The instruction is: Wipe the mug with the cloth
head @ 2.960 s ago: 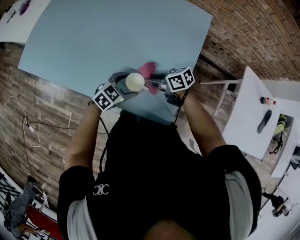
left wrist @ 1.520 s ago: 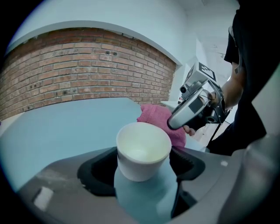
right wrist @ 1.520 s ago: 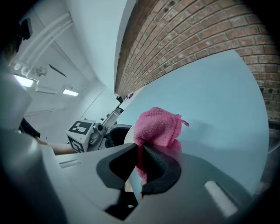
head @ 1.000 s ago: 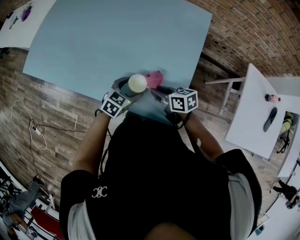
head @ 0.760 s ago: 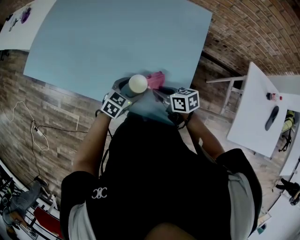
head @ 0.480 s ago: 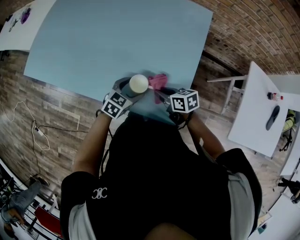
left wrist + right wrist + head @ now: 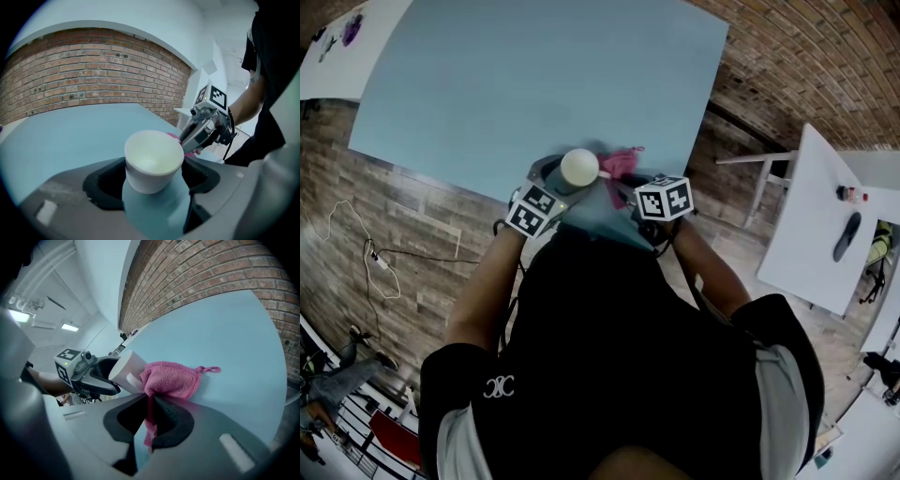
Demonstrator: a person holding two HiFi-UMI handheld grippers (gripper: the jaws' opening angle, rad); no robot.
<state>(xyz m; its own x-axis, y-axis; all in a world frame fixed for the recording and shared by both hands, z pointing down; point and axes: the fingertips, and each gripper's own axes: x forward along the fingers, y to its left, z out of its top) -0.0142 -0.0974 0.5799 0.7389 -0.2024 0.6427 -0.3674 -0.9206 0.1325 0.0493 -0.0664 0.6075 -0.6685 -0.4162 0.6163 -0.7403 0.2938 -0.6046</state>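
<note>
Left gripper view: left gripper (image 7: pixel 153 190) clasps mug (image 7: pixel 152 161) upright (mouth up); right gripper (image 7: pixel 151 417) pinches cloth (image 7: pixel 172 379).

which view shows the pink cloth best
The right gripper view: the pink cloth sits central, pinched in the right claw by the mug. The head view shows a small patch; the left gripper view only a sliver.

The person wears a black short-sleeved shirt (image 7: pixel 619 356) with pale grey sleeve panels (image 7: pixel 783 394) and a small white interlocked logo (image 7: pixel 498 382) on its chest. Just beyond the shirt, the left gripper (image 7: pixel 565 178) and the right gripper (image 7: pixel 617 180) have smooth grey bodies with dark jaw pads. Each carries a cube (image 7: pixel 664 198) of black-and-white square markers, and a thin black cable (image 7: pixel 230 133) hangs behind the right one.
</note>
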